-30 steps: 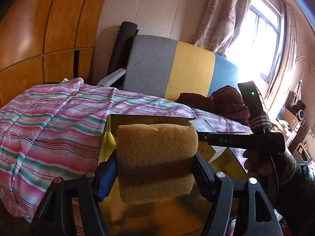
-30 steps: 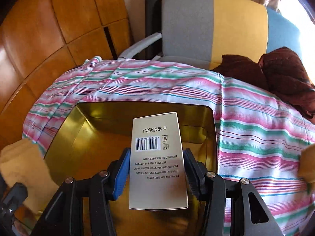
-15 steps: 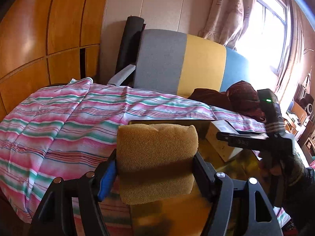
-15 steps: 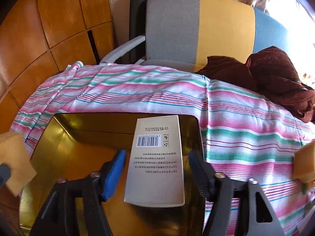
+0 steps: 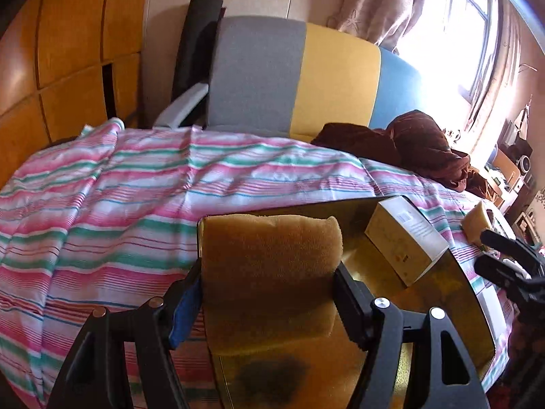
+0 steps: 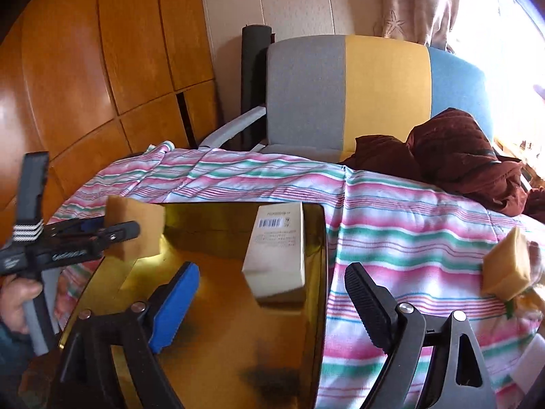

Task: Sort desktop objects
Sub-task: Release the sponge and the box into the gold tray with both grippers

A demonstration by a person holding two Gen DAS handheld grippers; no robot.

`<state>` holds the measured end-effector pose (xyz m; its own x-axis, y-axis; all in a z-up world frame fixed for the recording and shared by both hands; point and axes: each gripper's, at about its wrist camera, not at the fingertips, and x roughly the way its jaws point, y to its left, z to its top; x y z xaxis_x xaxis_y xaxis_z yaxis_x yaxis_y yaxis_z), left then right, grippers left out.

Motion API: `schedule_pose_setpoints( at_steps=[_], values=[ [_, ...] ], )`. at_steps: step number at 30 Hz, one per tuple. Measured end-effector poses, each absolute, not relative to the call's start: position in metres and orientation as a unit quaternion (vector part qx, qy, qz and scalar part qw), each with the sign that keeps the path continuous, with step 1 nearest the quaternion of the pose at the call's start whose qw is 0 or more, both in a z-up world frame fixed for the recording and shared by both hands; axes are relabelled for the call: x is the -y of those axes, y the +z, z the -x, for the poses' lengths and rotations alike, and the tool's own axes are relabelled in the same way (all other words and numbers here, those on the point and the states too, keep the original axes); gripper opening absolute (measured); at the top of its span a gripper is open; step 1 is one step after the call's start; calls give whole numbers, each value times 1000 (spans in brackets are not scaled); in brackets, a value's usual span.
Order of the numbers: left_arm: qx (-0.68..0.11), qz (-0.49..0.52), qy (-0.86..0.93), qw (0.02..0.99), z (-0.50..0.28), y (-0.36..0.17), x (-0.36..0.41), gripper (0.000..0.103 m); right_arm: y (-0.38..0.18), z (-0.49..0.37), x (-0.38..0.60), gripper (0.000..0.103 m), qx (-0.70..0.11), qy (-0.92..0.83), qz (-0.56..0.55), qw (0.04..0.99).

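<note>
Left wrist view: your left gripper (image 5: 269, 293) is clamped on the tan sponge (image 5: 270, 269), which fills the gap between both fingers, above the gold tray (image 5: 470, 306). Right wrist view: your right gripper (image 6: 272, 300) stands wide apart, empty. The white box (image 6: 277, 252) lies in the tray, ahead of and between its fingers, untouched.

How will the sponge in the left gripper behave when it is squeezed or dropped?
The sponge is probably soft and springy: its top bulges above the pads of the left gripper. It looks porous, so likely light. With flat sides, it should not roll in the gold tray.
</note>
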<state>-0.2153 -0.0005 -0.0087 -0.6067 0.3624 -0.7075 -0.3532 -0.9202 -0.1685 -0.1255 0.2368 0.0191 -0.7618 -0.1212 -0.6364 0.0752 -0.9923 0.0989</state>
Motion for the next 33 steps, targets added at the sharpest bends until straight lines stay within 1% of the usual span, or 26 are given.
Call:
schedule_pose_setpoints(
  at_steps=[5,9,13,16,27,30,33],
  values=[
    [10,412,887,209,224,-6,-5,71,13,117,-239,89,40,-934,-351,58],
    [-39,430,884,180,240,-9,-16,73,10,112,-242,89,47,-933,-352,58],
    [-59,464,865,181,241,-25,-21,74,10,103,-247,89,52,-934,-349,59],
    [-75,458,868,177,229,-23,-21,74,10,98,-255,89,62,-934,-348,56],
    [-76,456,869,179,204,-9,-10,75,8,75,-278,89,93,-934,-343,46],
    [-70,451,871,182,192,-2,-7,79,8,68,-279,89,93,-934,-341,44],
    [-59,446,874,183,178,4,-4,77,7,63,-284,89,100,-934,-339,40]
  ],
)
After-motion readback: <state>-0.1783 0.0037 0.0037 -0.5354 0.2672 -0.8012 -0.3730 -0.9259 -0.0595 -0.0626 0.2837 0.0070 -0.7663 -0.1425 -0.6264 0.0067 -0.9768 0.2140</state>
